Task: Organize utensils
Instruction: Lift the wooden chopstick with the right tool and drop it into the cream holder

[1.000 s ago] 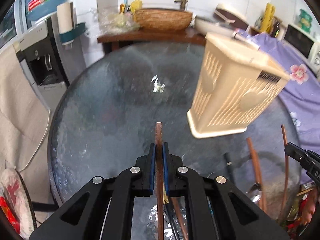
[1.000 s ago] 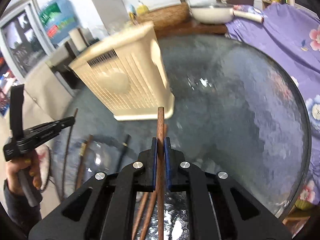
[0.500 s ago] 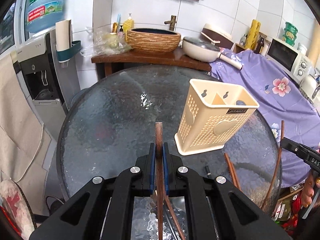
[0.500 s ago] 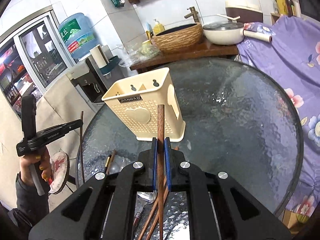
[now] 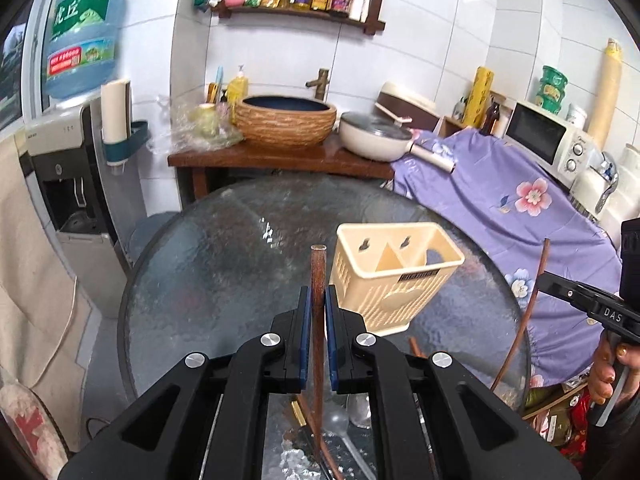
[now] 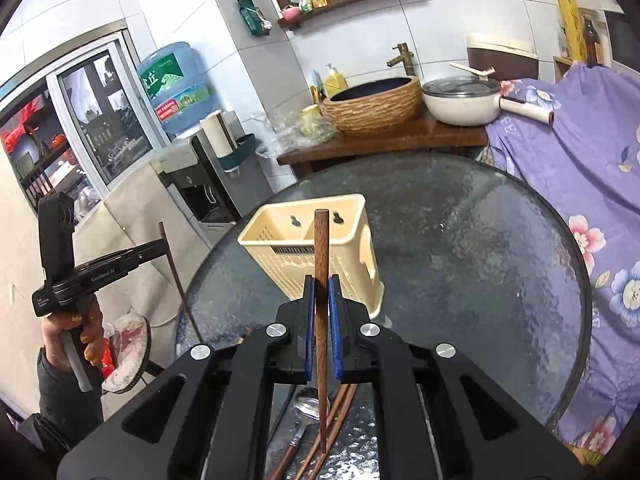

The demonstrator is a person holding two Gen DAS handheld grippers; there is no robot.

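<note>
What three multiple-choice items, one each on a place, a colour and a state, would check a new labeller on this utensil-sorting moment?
1. Where does the utensil holder stand?
A. on the round glass table
B. on the wooden counter
C. on the microwave

2. What colour is the holder?
A. blue
B. cream
C. black

3. How is the left gripper?
A. wide open and empty
B. shut on a spoon
C. shut on a wooden chopstick

Key: 1 A, its base rests on the glass; 2 B, its slotted walls are cream; 3 C, the blue pads clamp the brown stick, as the right gripper clamps its own chopstick.
</note>
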